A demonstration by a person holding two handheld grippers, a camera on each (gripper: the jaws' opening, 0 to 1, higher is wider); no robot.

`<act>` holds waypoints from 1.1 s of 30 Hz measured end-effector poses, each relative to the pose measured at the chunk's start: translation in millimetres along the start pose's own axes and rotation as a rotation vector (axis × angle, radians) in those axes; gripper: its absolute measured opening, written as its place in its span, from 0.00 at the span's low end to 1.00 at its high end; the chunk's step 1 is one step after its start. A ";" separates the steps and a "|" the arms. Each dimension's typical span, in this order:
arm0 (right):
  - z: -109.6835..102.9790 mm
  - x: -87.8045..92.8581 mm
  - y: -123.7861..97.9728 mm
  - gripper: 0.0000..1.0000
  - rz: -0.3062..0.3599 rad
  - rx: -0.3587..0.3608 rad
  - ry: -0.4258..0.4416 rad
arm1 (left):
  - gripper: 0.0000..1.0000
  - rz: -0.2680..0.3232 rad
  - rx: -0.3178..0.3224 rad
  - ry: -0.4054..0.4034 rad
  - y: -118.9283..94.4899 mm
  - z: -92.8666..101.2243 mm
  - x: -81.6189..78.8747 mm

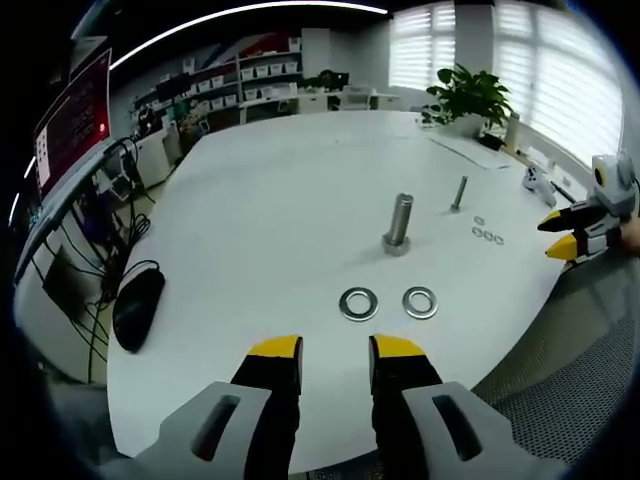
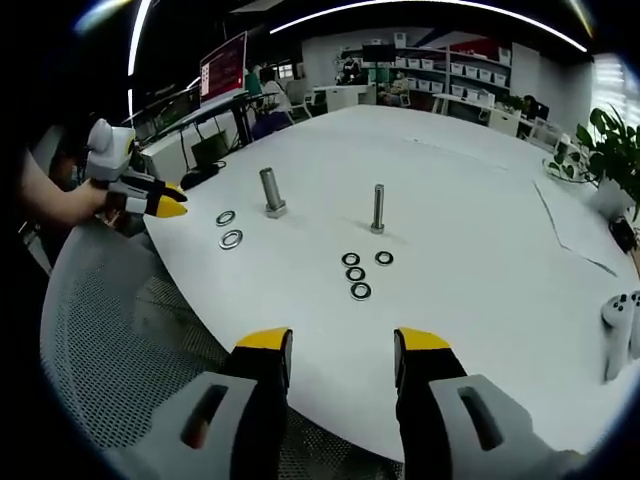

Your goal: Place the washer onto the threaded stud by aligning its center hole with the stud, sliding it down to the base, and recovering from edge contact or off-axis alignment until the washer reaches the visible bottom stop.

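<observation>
**Both hand-held grippers hover empty at the worktop edge**

On the wide white oval worktop (image 1: 290, 200), the biggest item standing is a thick grey steel bolt (image 1: 399, 224), upright on its hexagonal head. Beyond it in the left gripper view stands a thinner grey threaded stud (image 1: 459, 193), also upright. At the worktop's far-left edge in that view lies a black computer mouse (image 1: 137, 305) with its cable running off. Two large silver washers (image 1: 359, 304) lie flat, just beside each other, between the thick bolt and the near edge. Three small silver washers (image 1: 488, 234) lie flat in a loose cluster near the base of the thin stud, touching neither stud nor bolt; nothing is threaded on either.

The left hand-held gripper (image 1: 335, 350) sits low over the near edge, its yellow-tipped black jaws spread apart with nothing between them, pointing toward the large washers. The right hand-held gripper (image 2: 342, 342) hangs over the worktop edge on its own side, jaws likewise spread and empty, facing the small washers. In the right gripper view a white game controller (image 2: 620, 325) rests at the far right of the worktop.
</observation>
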State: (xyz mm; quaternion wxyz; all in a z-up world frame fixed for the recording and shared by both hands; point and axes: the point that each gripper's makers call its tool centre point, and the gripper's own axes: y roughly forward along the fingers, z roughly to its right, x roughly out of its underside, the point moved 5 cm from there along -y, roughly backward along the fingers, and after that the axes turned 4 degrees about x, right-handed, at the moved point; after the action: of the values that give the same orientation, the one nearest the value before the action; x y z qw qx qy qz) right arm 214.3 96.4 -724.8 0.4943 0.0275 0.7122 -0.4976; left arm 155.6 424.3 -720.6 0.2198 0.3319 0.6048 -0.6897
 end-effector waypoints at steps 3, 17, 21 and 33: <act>0.8 -0.7 0.0 0.43 0.003 0.004 0.002 | 0.25 -0.017 0.002 -0.005 1.4 0.2 2.0; 1.0 -1.6 -0.7 0.43 0.013 0.007 0.007 | 0.27 -0.059 0.026 0.024 4.2 2.1 3.2; 1.0 -2.0 -1.0 0.43 0.017 0.008 0.010 | 0.27 -0.077 0.022 0.018 5.3 1.9 3.0; 2.3 -3.2 -3.0 0.43 0.027 0.017 0.018 | 0.28 -0.149 0.060 0.113 24.6 12.2 -18.5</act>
State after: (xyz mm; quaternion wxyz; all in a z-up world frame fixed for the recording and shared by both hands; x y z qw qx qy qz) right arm 215.9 94.6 -720.5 0.4945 0.0459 0.7118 -0.4968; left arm 183.2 406.3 -723.6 0.1235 0.3309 0.6185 -0.7020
